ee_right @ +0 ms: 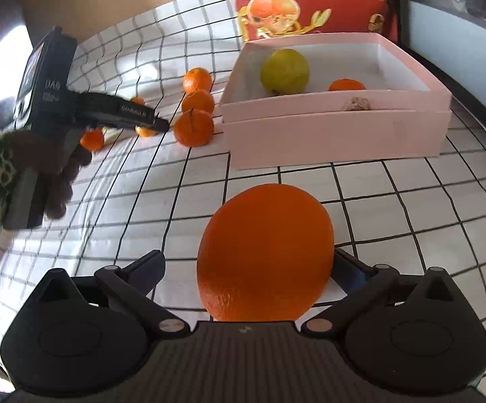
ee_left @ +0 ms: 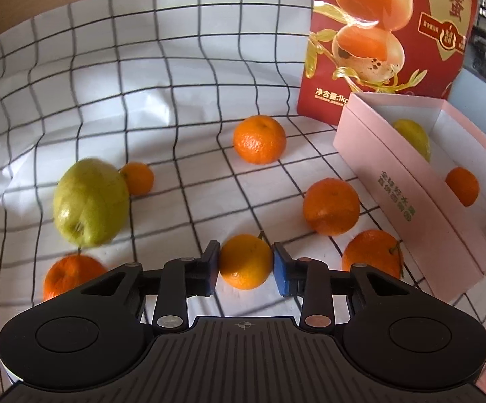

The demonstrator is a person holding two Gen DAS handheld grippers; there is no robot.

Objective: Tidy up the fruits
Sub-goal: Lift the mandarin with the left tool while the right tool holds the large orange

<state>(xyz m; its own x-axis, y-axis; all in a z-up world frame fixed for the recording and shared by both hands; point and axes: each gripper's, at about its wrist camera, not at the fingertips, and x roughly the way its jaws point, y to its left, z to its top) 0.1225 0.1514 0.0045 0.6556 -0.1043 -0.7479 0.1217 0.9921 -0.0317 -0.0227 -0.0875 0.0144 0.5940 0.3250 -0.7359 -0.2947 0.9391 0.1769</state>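
Orange mandarin [ee_left: 246, 262] sits pinched between the left claw [ee_left: 245, 263] pads; the pink box [ee_left: 407, 181] lies ahead-right. Right claw [ee_right: 249, 268] gapes around a big orange [ee_right: 264, 252].

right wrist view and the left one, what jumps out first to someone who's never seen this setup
In the right wrist view a big orange fills the foreground between the wide-open right gripper. In the left wrist view the left gripper pinches a small mandarin on the checked cloth. Behind stands a pink box holding a green fruit.
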